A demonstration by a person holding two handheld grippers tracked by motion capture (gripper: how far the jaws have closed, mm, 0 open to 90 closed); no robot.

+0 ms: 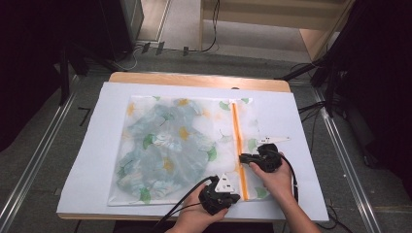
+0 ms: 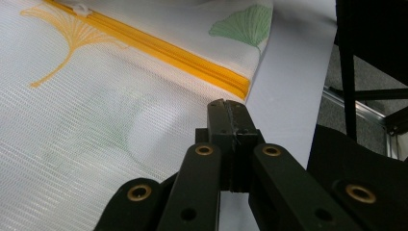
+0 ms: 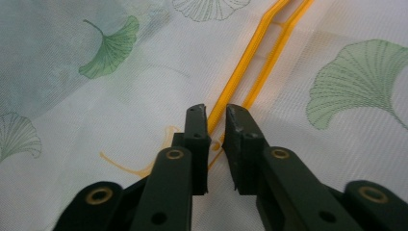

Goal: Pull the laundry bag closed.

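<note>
Looks like a lab / recording rig, not a home: wooden table [image 1: 199,80] w/ white sheet [image 1: 97,160] at centre, metal floor rails [image 1: 34,160] left & right, black stand legs [image 1: 311,73] upper right, cables [image 1: 209,29] on grey floor up top.

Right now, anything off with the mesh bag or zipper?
Nothing damaged. The mesh laundry bag lies flat on the white sheet; its orange zipper gapes open beyond the right gripper, closed near the left gripper.
</note>
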